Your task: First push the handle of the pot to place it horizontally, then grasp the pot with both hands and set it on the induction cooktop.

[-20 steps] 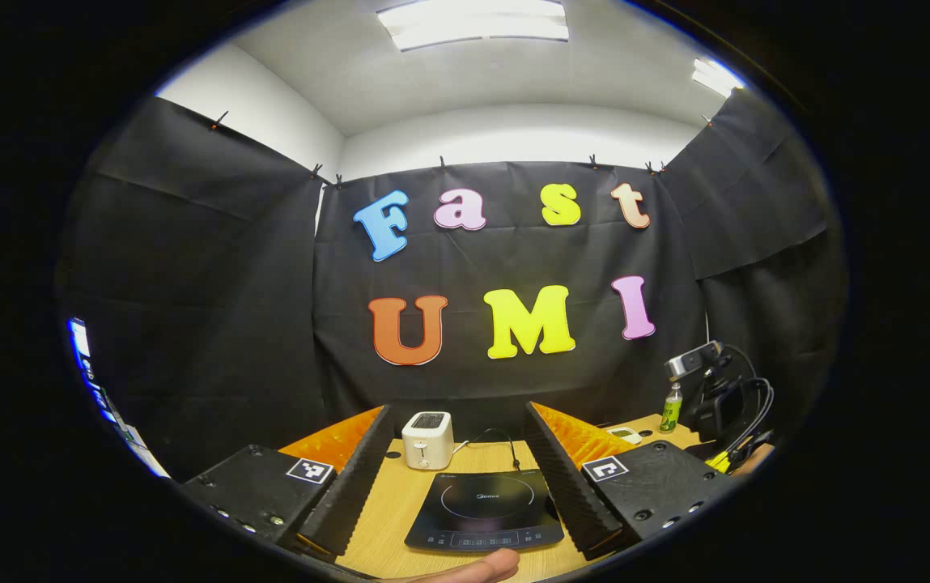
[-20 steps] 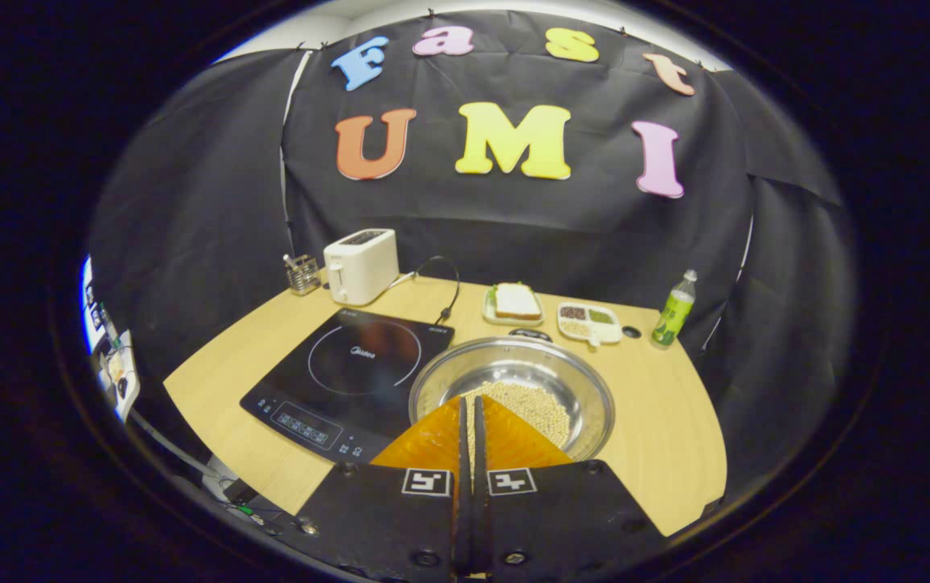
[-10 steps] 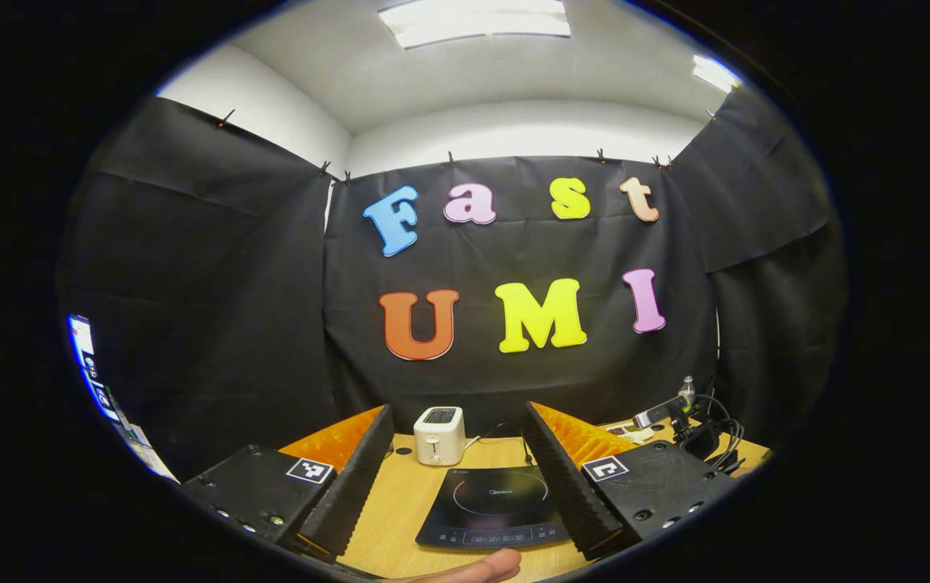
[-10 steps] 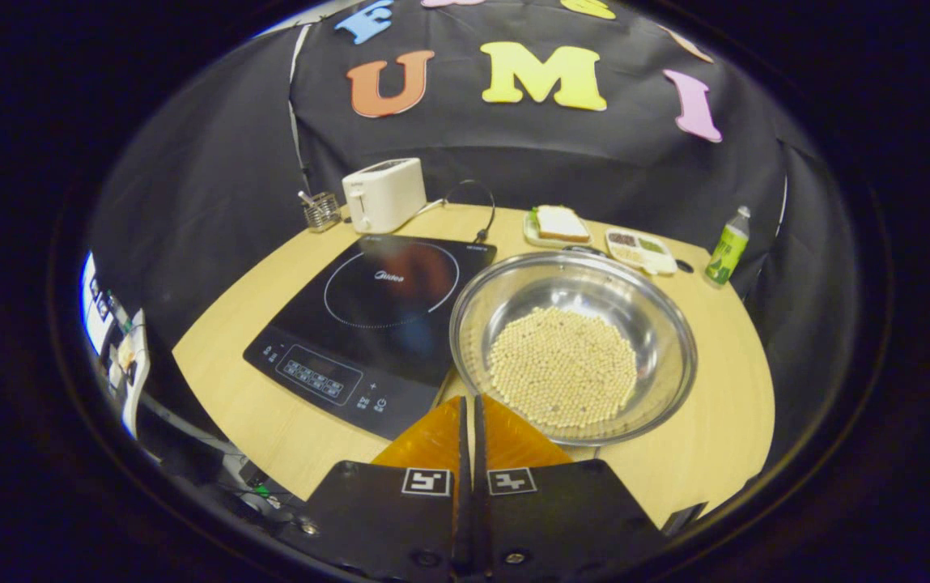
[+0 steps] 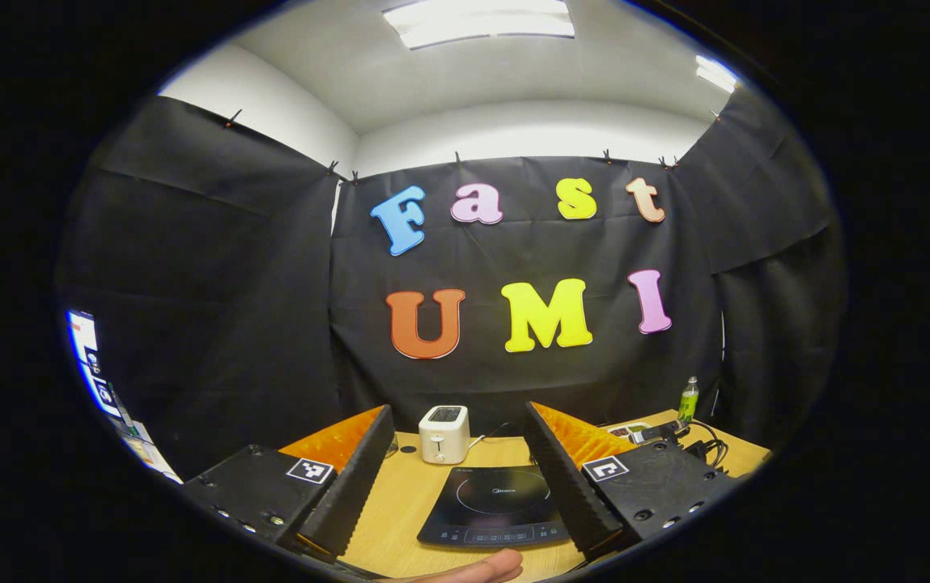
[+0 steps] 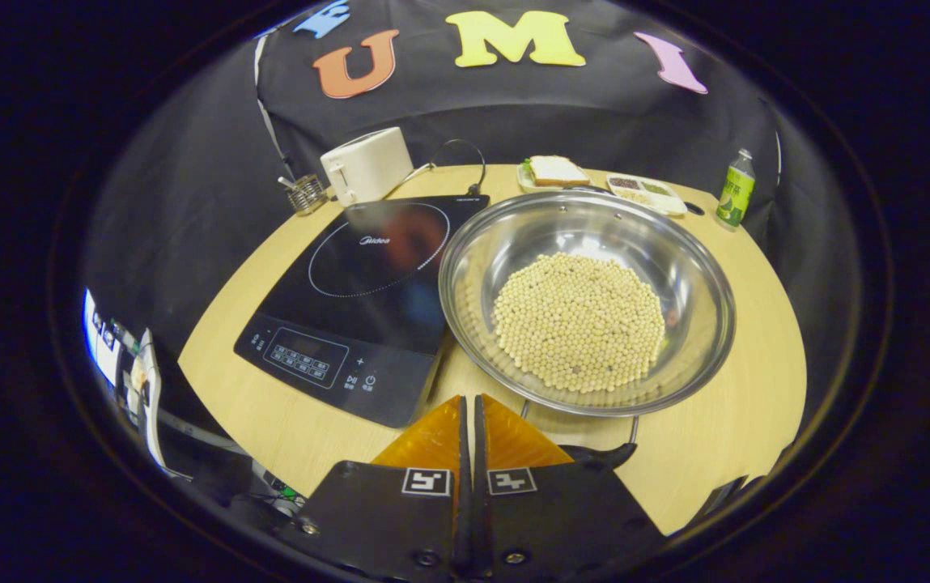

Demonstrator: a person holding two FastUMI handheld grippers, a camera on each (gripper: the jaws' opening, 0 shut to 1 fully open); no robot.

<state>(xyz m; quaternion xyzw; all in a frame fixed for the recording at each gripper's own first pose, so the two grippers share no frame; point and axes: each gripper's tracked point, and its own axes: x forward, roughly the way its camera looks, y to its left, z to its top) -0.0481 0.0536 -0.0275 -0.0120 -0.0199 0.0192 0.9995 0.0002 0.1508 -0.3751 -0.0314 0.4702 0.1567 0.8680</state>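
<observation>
Closer now, the bean-filled steel pot (image 6: 586,300) sits before clenched right tongs (image 6: 469,421); left tongs (image 5: 458,461) released.

Brand word "Midea" printed on induction cooktop (image 6: 367,275), just inside the ring mark, legible in right gripper view. Control panel symbols at front edge too small to read. Square coded markers on hand-held gripper (image 6: 469,429) fingers, no letters. Bottle (image 6: 736,190) label unreadable.

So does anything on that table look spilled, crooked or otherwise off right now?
Nothing spilled: the beans all lie inside the pot. The pot sits on the table beside the induction cooktop, not on it. Its handle points toward the near edge, partly hidden behind the shut right gripper.
</observation>
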